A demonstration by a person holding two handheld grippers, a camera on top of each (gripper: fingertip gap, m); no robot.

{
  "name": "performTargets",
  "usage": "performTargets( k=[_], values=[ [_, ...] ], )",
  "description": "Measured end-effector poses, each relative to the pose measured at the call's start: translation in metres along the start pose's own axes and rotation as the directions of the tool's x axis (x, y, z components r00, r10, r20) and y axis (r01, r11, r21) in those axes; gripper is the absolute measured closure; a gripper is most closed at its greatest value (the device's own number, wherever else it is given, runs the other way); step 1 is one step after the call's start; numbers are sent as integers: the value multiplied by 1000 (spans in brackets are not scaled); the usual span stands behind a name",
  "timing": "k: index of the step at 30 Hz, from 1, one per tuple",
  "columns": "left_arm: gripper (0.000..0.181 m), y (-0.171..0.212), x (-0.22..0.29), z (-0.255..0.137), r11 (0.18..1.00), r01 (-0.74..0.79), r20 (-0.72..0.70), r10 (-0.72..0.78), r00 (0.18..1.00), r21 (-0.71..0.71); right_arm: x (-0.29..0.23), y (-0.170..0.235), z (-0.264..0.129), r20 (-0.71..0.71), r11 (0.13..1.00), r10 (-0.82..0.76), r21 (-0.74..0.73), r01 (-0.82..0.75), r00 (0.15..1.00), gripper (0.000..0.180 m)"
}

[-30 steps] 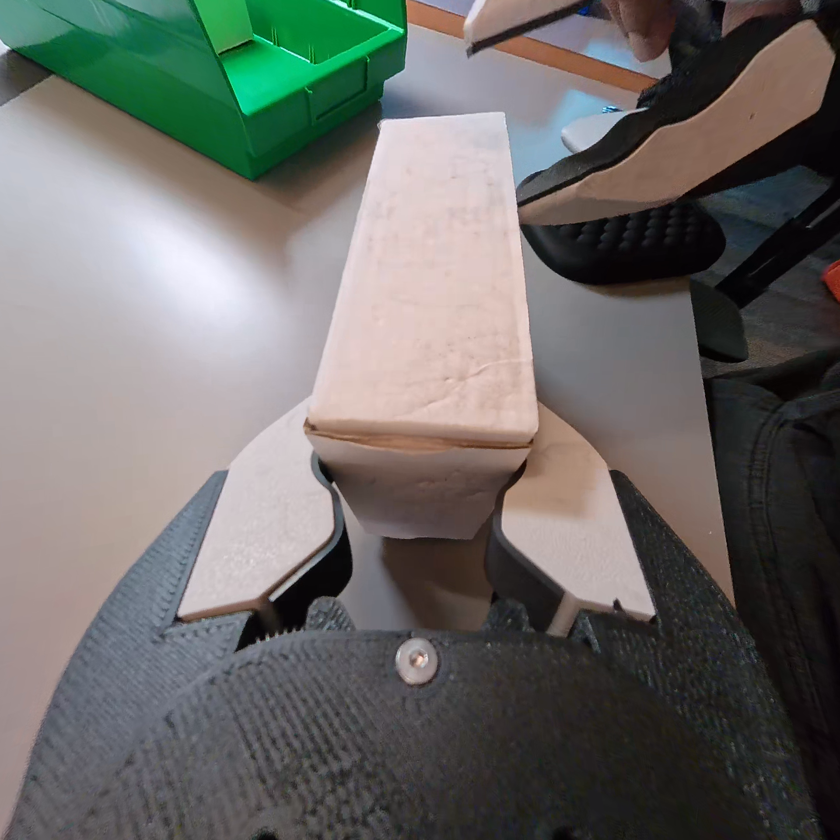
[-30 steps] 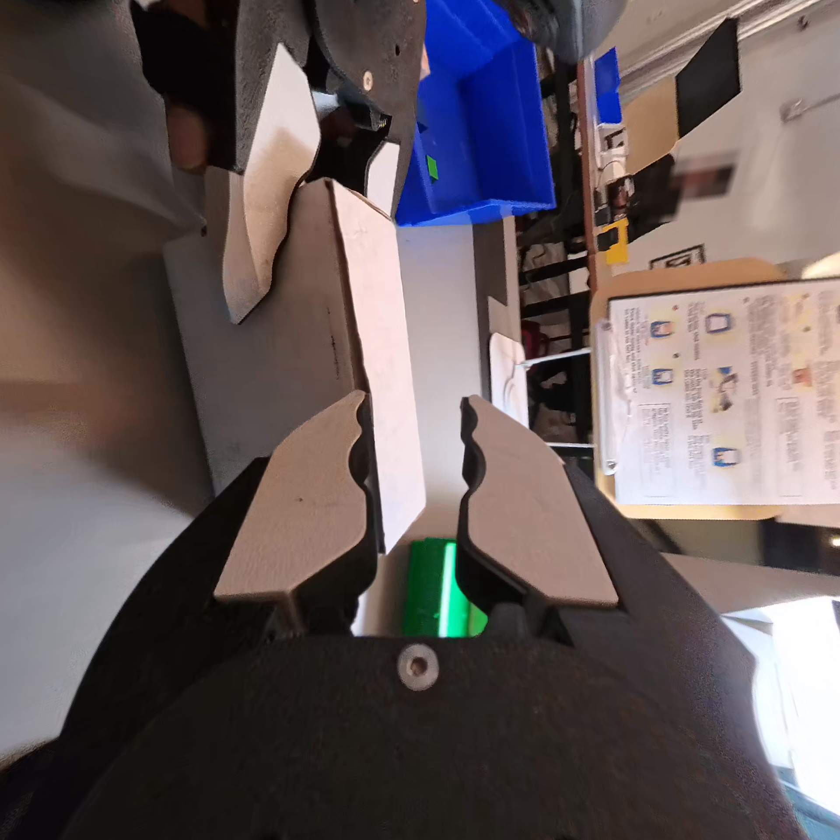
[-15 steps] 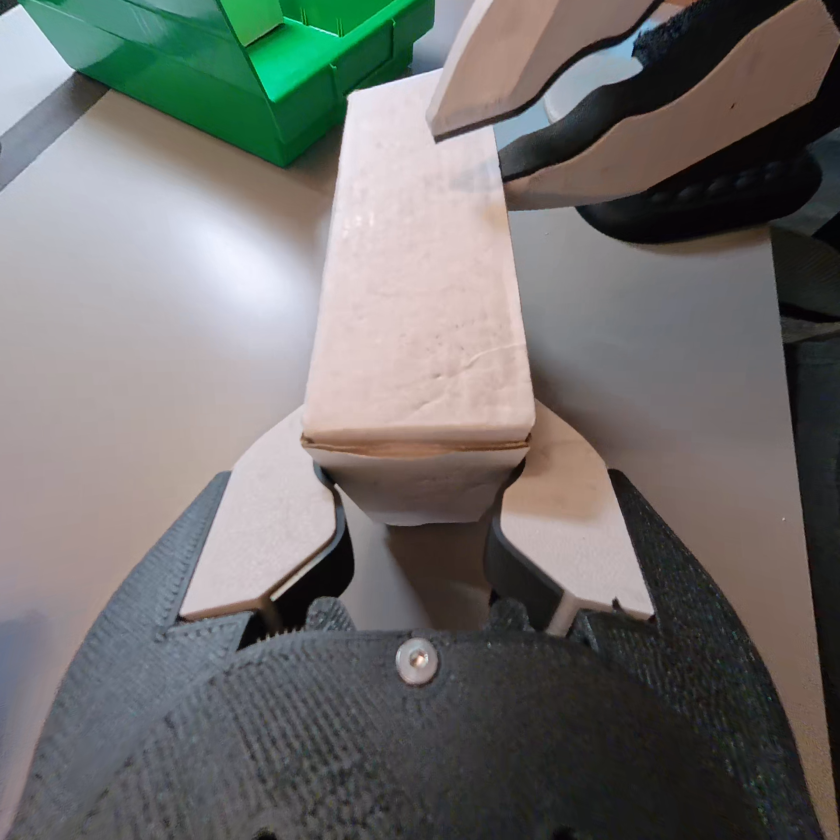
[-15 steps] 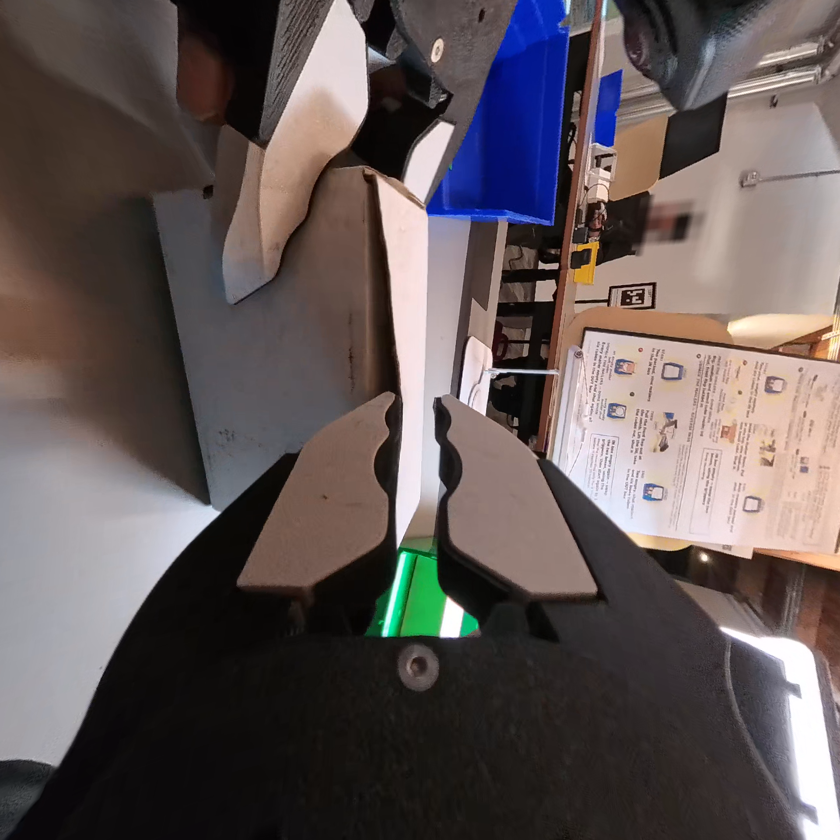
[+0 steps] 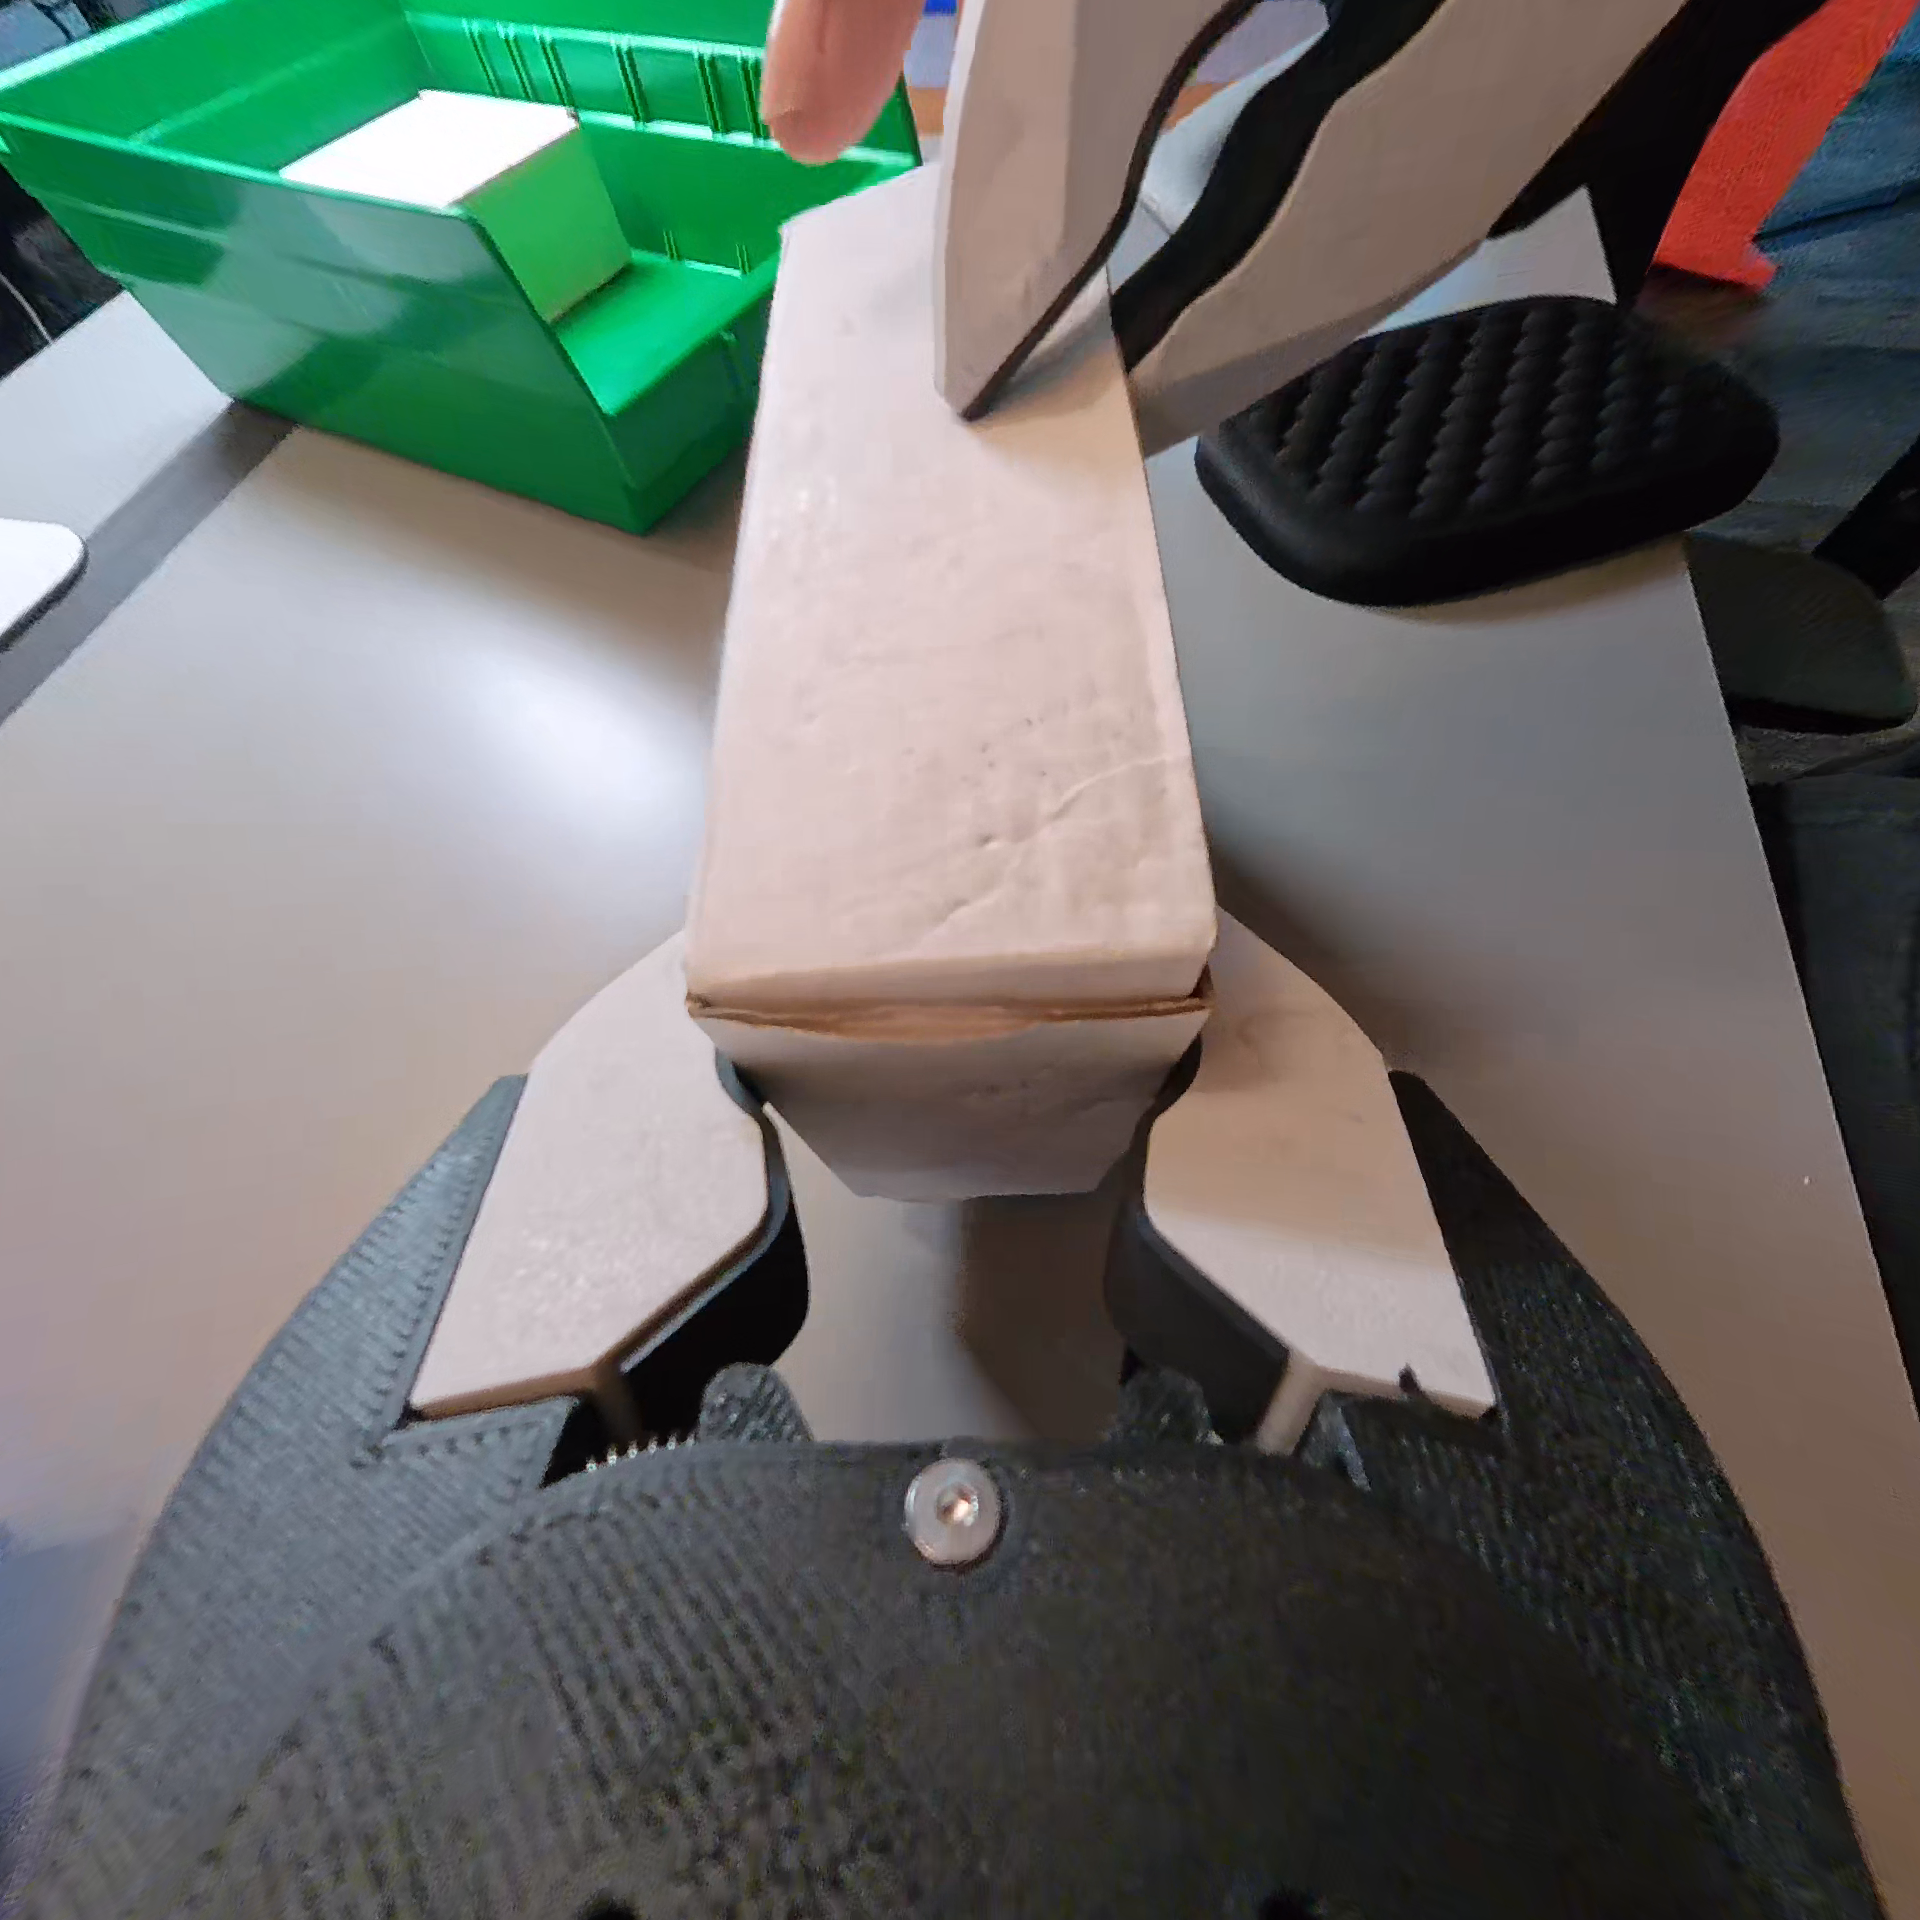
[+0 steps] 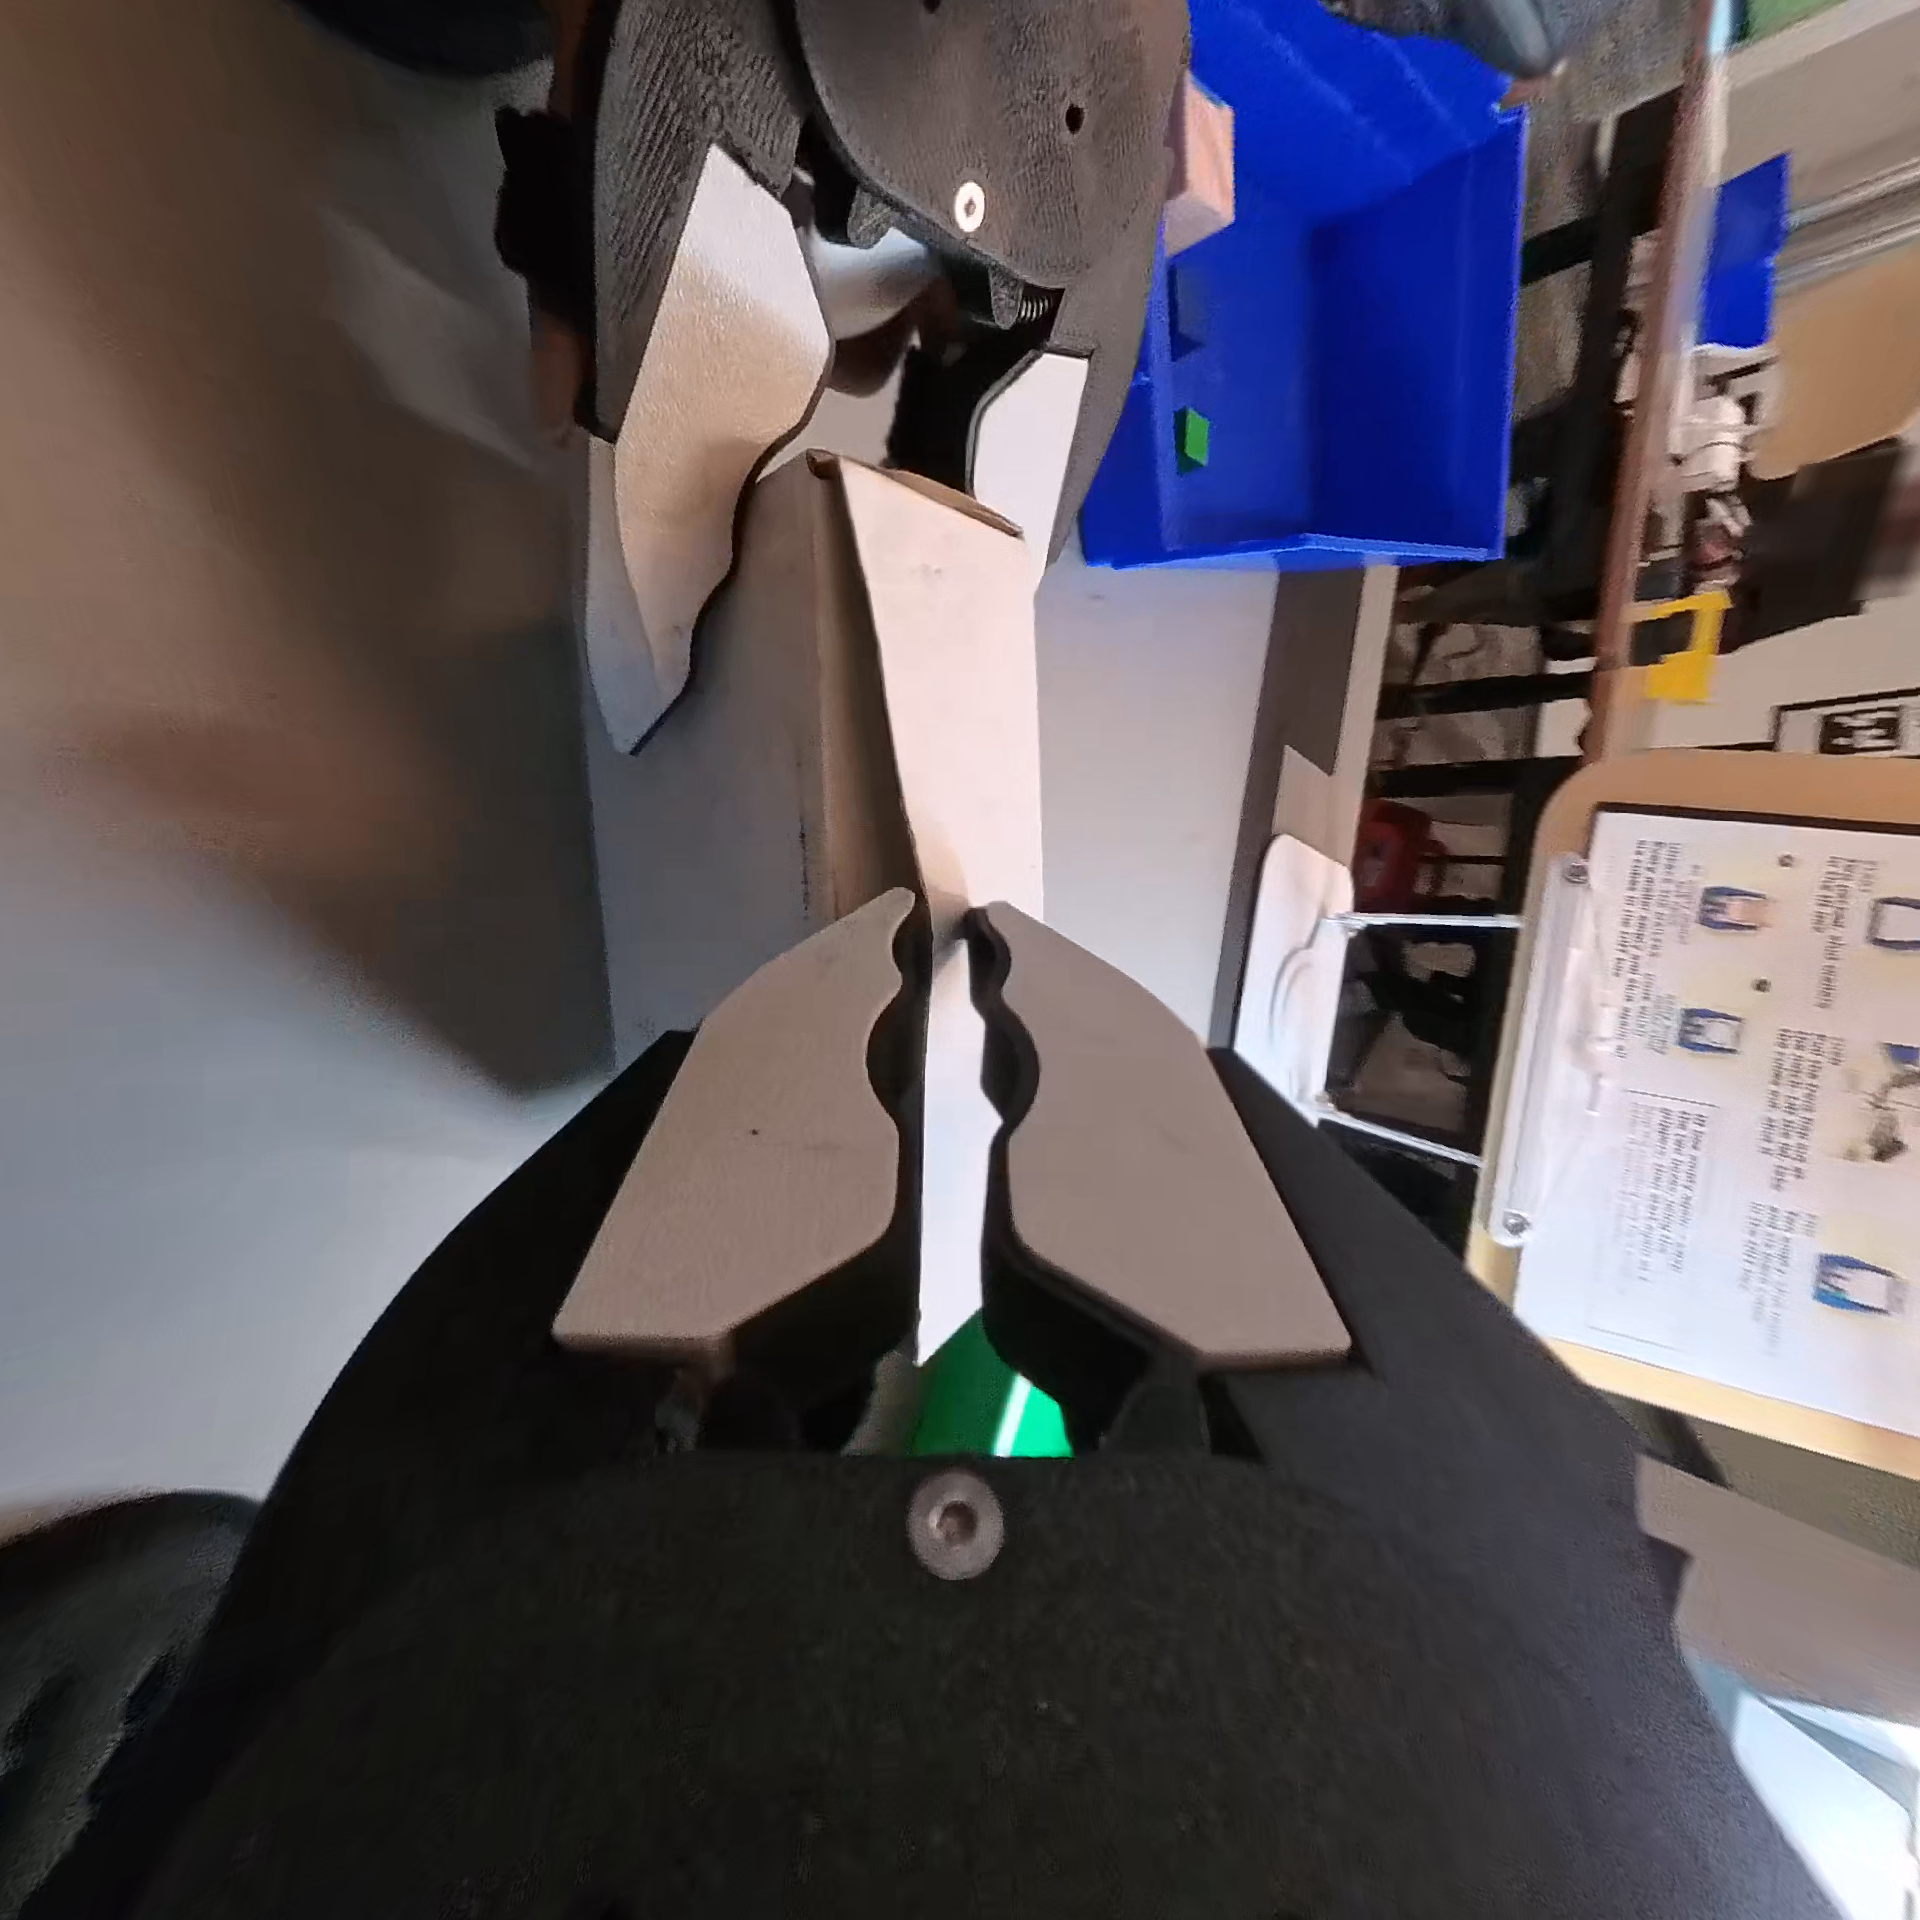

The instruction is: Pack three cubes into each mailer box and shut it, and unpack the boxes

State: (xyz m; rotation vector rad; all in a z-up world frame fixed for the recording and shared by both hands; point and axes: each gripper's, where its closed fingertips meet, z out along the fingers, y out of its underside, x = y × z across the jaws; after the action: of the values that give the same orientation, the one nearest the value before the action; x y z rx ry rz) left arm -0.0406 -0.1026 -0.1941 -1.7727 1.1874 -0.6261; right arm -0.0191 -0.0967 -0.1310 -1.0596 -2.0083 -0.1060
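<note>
Change: our right claw (image 6: pixel 951 935), parted beside the box edge a second ago, has closed onto the lid flap (image 6: pixel 951 1143) of the mailer box (image 5: pixel 945 665).
Meaning: we judge opening begins.
Left claw (image 5: pixel 948 1081): clamped on the box's near end.
Position: box runs toward 12 o'clock above the desk (image 5: pixel 364 790); green bin (image 5: pixel 436 270) at 11.
</note>
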Motion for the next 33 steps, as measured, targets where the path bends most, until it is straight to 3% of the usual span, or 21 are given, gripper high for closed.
performTargets(
  k=[2, 10, 14, 18, 23, 28, 33],
  values=[
    [109, 7, -2, 2, 995, -88, 26, 89, 996, -35, 15, 1, -4, -20, 1000, 15, -2, -15, 1000, 178],
    [108, 6, -3, 3, 940, -341, 163, 341, 926, -31, 13, -3, -16, 274, 966, 243, 22, -259, 931, 178],
    [96, 10, -7, -3, 993, -116, 44, 115, 992, 25, 19, 3, -11, 236, 968, 249, -15, -252, 939, 179],
    [91, -8, -14, -32, 972, 136, -80, -123, 989, 190, 28, 10, -9, 138, 961, 276, -33, -274, 951, 179],
    [111, -28, -25, -42, 877, 385, -130, -363, 923, 287, 25, 9, -6, 56, 972, 233, -36, -231, 971, 179],
    [121, -1, -27, -21, 934, 321, 12, -326, 945, 156, 21, -2, -9, 97, 966, 259, -3, -260, 961, 179],
    [115, 34, -21, -3, 992, 104, 143, -94, 985, -65, 25, 0, -17, 174, 949, 309, 8, -315, 935, 179]
  ],
)
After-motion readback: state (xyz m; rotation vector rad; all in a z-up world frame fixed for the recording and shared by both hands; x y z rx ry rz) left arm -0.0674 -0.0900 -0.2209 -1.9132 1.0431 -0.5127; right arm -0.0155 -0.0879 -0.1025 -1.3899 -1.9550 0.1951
